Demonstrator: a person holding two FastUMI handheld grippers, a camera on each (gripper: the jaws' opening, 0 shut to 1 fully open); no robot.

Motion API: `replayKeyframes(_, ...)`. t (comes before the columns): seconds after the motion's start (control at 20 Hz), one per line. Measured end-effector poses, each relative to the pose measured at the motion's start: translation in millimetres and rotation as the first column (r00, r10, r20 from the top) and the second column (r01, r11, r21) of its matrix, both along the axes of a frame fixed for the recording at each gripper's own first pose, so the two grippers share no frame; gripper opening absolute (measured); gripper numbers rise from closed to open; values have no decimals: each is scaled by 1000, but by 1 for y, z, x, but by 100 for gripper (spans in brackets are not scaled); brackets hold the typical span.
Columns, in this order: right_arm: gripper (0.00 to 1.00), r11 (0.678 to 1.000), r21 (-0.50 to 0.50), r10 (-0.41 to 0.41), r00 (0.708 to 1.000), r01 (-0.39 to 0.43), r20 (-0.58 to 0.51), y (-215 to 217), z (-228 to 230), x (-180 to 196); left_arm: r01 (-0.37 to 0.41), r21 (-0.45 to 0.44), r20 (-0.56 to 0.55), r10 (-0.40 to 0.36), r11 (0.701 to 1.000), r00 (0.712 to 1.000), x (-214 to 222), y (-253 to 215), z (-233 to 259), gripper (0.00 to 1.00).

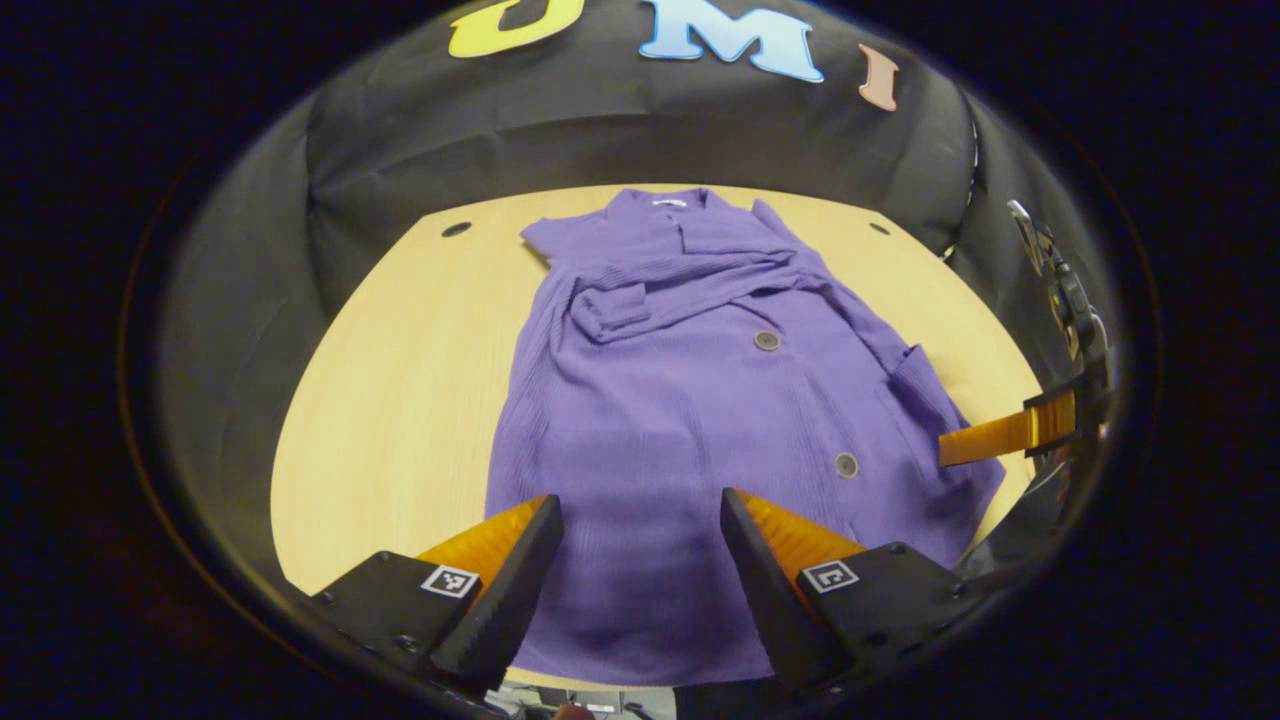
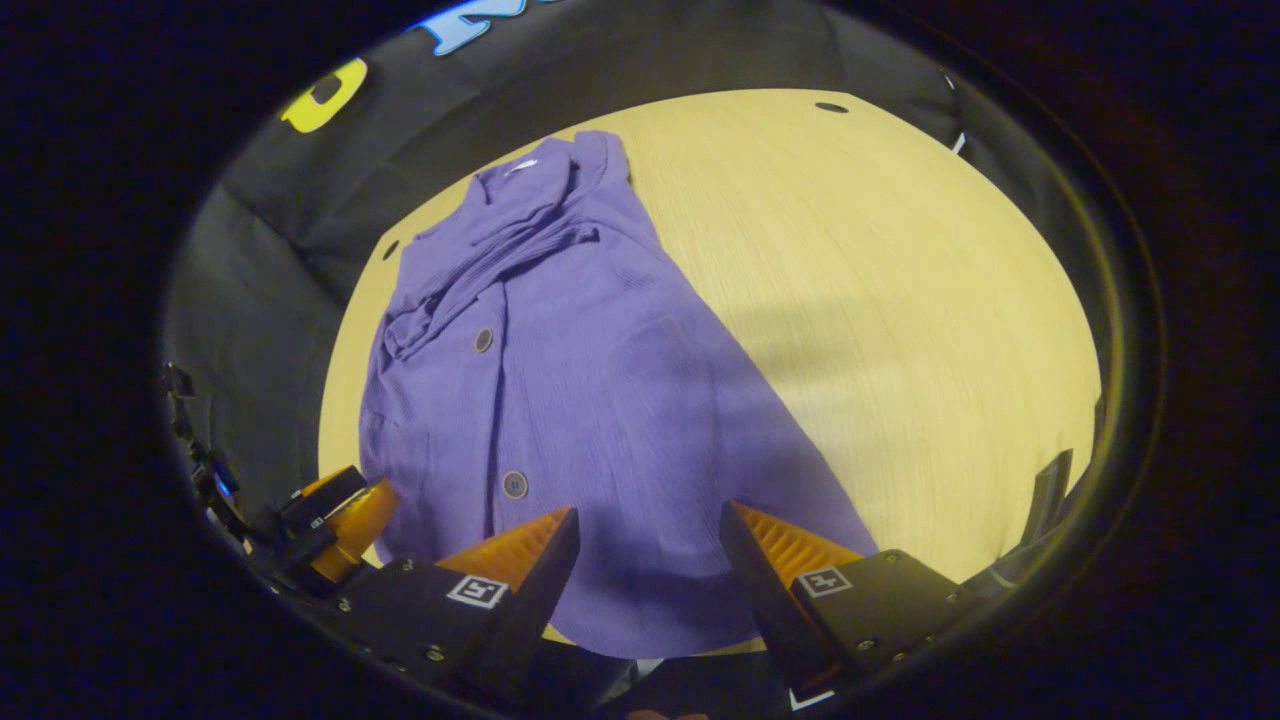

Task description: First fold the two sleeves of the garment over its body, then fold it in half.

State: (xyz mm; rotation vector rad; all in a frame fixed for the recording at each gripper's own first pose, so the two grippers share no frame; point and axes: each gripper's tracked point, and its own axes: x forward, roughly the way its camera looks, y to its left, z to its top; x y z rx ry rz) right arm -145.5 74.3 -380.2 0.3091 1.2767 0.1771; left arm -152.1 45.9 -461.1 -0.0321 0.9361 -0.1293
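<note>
A purple ribbed button-front garment lies flat on the pale wooden counter, collar toward the booth wall and hem toward the near edge; in the left gripper view both sleeves appear already drawn across the chest, one cuff lying bunched just left of the upper button, so the sleeve step looks done and the fold in half is what remains.

The left gripper hangs above the hem with its fingers spread wide and nothing between them; purple cloth shows through the gap, but the fingers do not seem to touch it. The right gripper is likewise wide open and empty, poised over the near right part of the hem; its view shows the garment running away to the upper left, with bare counter to the right. In the left gripper view the right gripper also shows at the far right edge, beside the pocket side of the garment; in the right gripper view the left gripper sits low at the left, near the hem corner.

My reading is that both grippers are lining up on the hem for the half fold; the next move calls for each to drop onto its own hem corner, pinch through all layers, then lift and carry the hem up toward the collar together; uneven height could pull the folded sleeves loose, and thin ribbed fabric may slip from a shallow pinch.
</note>
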Motion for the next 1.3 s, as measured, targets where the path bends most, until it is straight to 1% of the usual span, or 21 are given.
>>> replayKeyframes(0.3,88,994,-95,62,998,-63,-16,-4,-12,-13,5,29,-67,-3,1000,998,-21,3,-22,100)
replayKeyframes(0.4,89,986,-141,88,995,-92,-37,-8,-19,-20,1,20,-122,1,1000,993,-30,-2,-36,100)
replayKeyframes(0.45,89,984,-150,97,995,-101,-37,-9,-19,-21,-6,34,-145,11,999,989,-36,-2,-38,100)
replayKeyframes(0.5,90,981,-161,107,993,-113,-42,-9,-21,-23,3,37,-114,2,999,994,-30,-2,-33,100)
replayKeyframes(0.55,93,976,-175,120,992,-126,-43,-9,-22,-24,0,44,-133,6,999,991,-35,-4,-36,100)
replayKeyframes(0.65,94,962,-216,161,986,-168,-50,-9,-24,-26,-11,44,-125,16,999,992,-31,-6,-37,100)
replayKeyframes(0.7,94,951,-240,187,981,-194,-54,-8,-24,-26,-19,42,-121,24,999,992,-29,-7,-38,99)
replayKeyframes(0.75,94,945,-251,203,977,-211,-57,-8,-24,-27,-28,42,-123,33,999,992,-29,-7,-37,94)
replayKeyframes(0.8,95,945,-253,199,978,-207,-57,-7,-23,-27,-20,41,-130,25,999,991,-30,-8,-39,94)
replayKeyframes(0.85,94,946,-253,195,979,-203,-57,-6,-23,-27,-12,38,-127,17,999,992,-30,-10,-38,94)
replayKeyframes(0.9,94,946,-252,196,979,-203,-54,-5,-20,-27,8,36,-121,-4,999,993,-29,-13,-37,90)
replayKeyframes(0.95,88,944,-255,202,978,-208,-51,-3,-23,-27,34,32,-110,-30,999,993,-30,-17,-38,83)
replayKeyframes(1.0,85,949,-237,207,978,-209,-34,2,-20,-24,48,29,-105,-45,998,993,-31,-25,-38,75)
replayKeyframes(1.05,71,954,-224,200,980,-198,-13,6,-22,-22,51,31,-114,-48,998,992,-31,-24,-39,71)
replayKeyframes(1.15,42,952,-225,208,978,-207,-18,6,-22,-24,41,14,-114,-39,999,993,-32,-22,-37,63)
replayKeyframes(1.2,42,953,-225,202,979,-202,-26,6,-22,-23,3,12,-90,-2,1000,996,-27,-18,-38,61)
replayKeyframes(1.25,41,969,-181,169,986,-166,1,17,-25,-20,-13,2,-88,13,1000,996,-25,-20,-36,14)
replayKeyframes(1.3,22,975,-168,149,989,-148,-9,17,-25,-19,-7,9,-89,8,1000,996,-23,-18,-39,13)
